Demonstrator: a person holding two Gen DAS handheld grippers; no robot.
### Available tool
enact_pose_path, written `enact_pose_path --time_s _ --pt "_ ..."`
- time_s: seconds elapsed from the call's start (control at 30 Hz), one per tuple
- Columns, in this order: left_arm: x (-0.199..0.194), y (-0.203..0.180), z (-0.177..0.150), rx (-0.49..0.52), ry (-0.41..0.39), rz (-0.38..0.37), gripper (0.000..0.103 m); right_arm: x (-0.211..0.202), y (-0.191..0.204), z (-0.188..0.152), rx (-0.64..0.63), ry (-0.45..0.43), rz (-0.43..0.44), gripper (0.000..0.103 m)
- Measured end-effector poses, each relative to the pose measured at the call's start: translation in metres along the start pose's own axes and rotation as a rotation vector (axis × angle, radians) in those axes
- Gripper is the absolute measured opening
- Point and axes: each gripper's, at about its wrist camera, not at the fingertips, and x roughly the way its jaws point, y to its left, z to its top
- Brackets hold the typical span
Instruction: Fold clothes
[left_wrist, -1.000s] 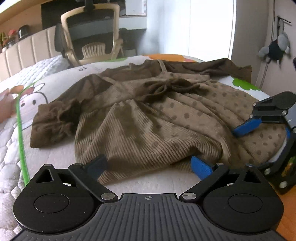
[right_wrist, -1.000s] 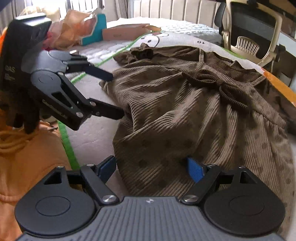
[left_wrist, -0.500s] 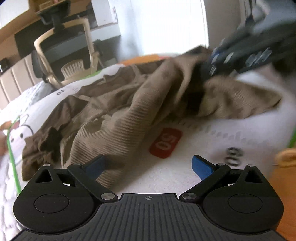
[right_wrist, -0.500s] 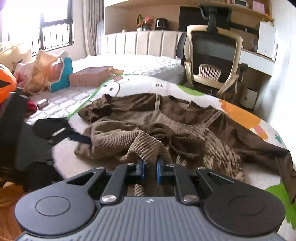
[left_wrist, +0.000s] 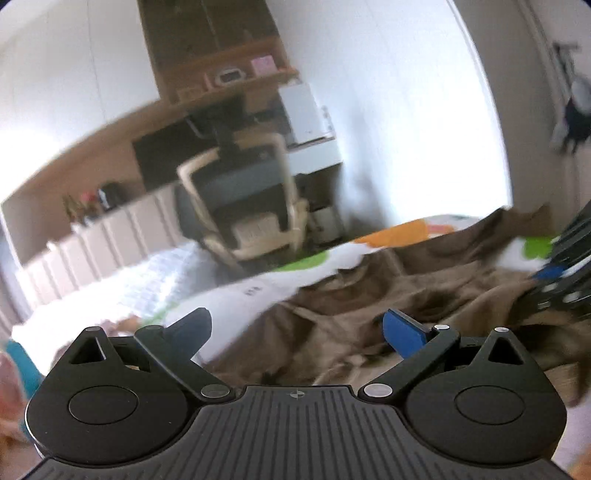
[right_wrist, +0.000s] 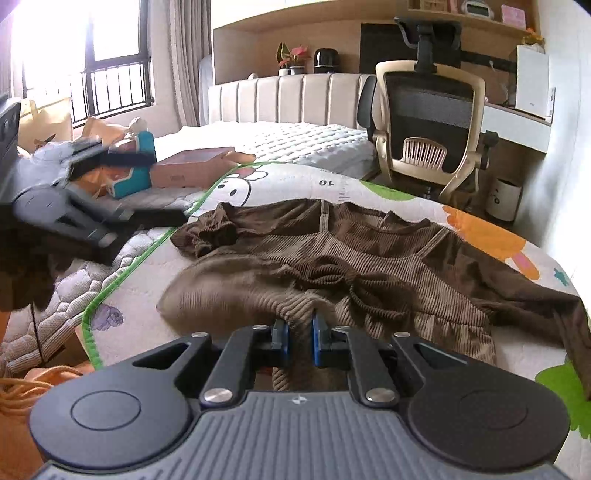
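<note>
Now | right gripper (right_wrist: 298, 334) jaws clamp dress (right_wrist: 369, 258) | left gripper (left_wrist: 297, 328) jaws wide, empty

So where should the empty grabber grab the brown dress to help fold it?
Probably the loose bottom edge of the dress, on the side nearest the left gripper. That edge lies flat and free on the bed, so open fingers can slide in low from the near side. The right gripper already pinches the same edge further along, so the two grips would lift it evenly.
</note>
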Motion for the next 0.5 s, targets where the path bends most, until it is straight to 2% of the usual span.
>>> enact_pose_path --time_s 0.1,0.33,0.4,0.5 --pt "-0.004 0.000 -0.008 -0.047 0.041 -0.118 0.102 0.000 -0.001 0.005 -0.007 -0.025 -0.013 0.011" --pt "0.009 0.005 -0.064 -0.096 0.224 -0.245 0.102 0.002 -0.005 0.018 0.000 -0.070 -0.009 0.011" --pt "0.005 -0.006 -0.066 -0.060 0.227 -0.276 0.102 0.003 -0.003 0.020 -0.004 -0.076 -0.005 0.011" --pt "-0.002 -0.025 -0.060 -0.010 0.177 -0.298 0.102 0.000 -0.002 0.019 -0.009 -0.079 0.012 0.011"
